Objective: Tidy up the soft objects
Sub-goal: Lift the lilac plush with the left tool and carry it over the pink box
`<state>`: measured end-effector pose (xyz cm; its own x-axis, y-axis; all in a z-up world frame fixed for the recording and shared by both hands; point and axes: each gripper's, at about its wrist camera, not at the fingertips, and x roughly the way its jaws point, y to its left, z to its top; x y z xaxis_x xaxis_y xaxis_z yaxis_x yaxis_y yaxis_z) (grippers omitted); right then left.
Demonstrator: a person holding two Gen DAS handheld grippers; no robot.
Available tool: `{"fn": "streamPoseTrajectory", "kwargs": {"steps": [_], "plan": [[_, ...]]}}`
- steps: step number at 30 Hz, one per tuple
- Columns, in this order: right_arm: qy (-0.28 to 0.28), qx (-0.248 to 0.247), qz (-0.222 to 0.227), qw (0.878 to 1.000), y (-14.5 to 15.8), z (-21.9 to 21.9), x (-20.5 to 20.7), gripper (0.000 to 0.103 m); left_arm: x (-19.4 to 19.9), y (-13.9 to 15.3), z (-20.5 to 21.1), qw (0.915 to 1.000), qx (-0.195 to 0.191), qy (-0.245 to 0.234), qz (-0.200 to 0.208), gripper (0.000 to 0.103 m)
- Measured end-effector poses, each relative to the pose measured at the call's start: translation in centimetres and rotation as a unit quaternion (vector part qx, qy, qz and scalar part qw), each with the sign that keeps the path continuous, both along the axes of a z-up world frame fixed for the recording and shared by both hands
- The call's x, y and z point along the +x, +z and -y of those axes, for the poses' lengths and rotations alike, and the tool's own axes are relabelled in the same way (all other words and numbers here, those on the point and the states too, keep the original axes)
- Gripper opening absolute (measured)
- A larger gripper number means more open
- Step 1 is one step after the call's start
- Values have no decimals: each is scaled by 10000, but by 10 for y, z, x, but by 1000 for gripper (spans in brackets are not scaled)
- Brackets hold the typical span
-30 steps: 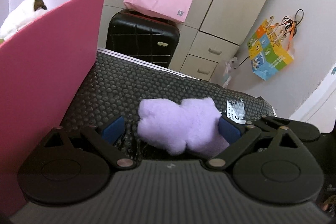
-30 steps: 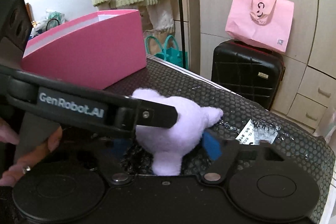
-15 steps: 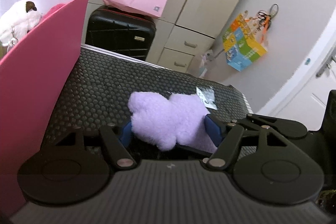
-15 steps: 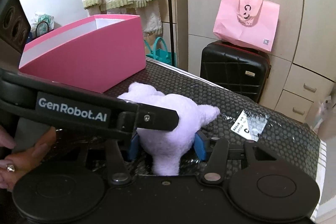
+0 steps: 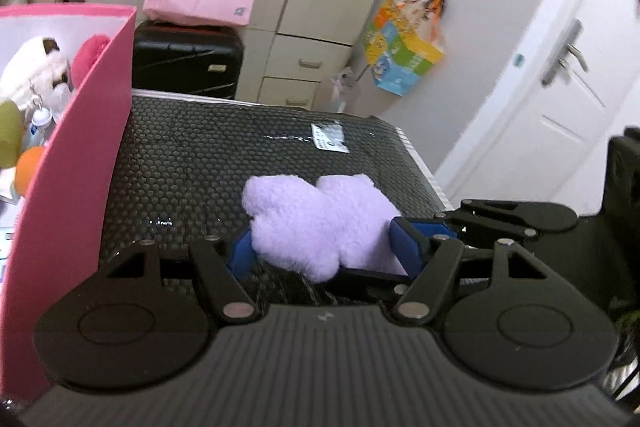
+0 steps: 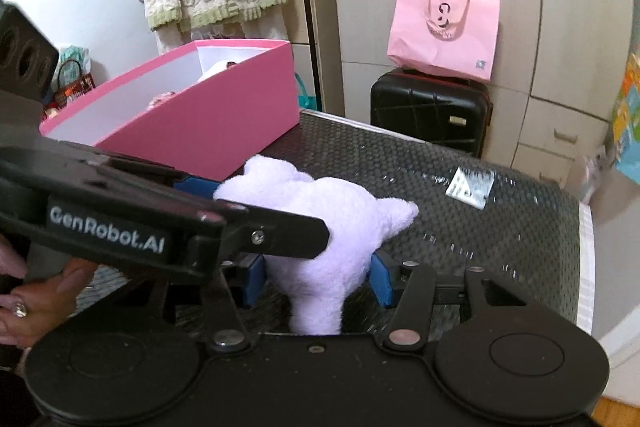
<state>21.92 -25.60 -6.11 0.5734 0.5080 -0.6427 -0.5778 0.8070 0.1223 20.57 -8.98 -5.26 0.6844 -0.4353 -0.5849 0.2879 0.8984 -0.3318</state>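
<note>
Lilac plush toy [image 5: 320, 227], pinched from two sides and apparently lifted just clear of the black dimpled tabletop [image 5: 208, 163], though blur leaves contact underneath uncertain. Off to one side, the tall pink box [image 6: 208, 123], already holding a white plush [image 5: 34, 67], a red one [image 5: 90, 53] and smaller bits. Behind, a black suitcase [image 6: 430, 107] with a pink paper bag [image 6: 444, 35] on top.

Left gripper [image 5: 324, 251]: blue pads partway closed, pressed into the toy's flanks. Right gripper [image 6: 318, 279]: narrower, pads squeezed on the toy's lower part, the plush bulging above them. A hand [image 6: 36, 303] on the left gripper's handle, seen at the edge of the right wrist view.

Step in hand, by judgement: carrying the toy towards the box. Next: raise it above the box wall, bring it over the open top, then loosen both grips together so nothing snags. Soft body, likely to sag or twist if one side lets go first.
</note>
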Motion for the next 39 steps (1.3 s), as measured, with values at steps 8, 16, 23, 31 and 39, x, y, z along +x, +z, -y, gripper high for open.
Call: {"fn": "streamPoseTrajectory", "kwargs": {"steps": [8,16,23,31,39], "plan": [[-113,-132,78,9998,16,-10,-53,58,-50,16,-10,9990,125,-415,145,69],[-66,-291,46,9995,31,-36,-108,58,-97,27,-40,9978,76,-661,-50,68],[242,-443,-42,9987,44,-66,-143,58,-128,39,-75,9959,5,-795,-432,67],[825,-83,-72,9965,59,-103,-157,58,-152,70,-114,9953,368,-592,-671,66],[1331,-52,78,9911,86,-135,-155,58,-160,100,-140,9963,564,-408,-513,66]]}}
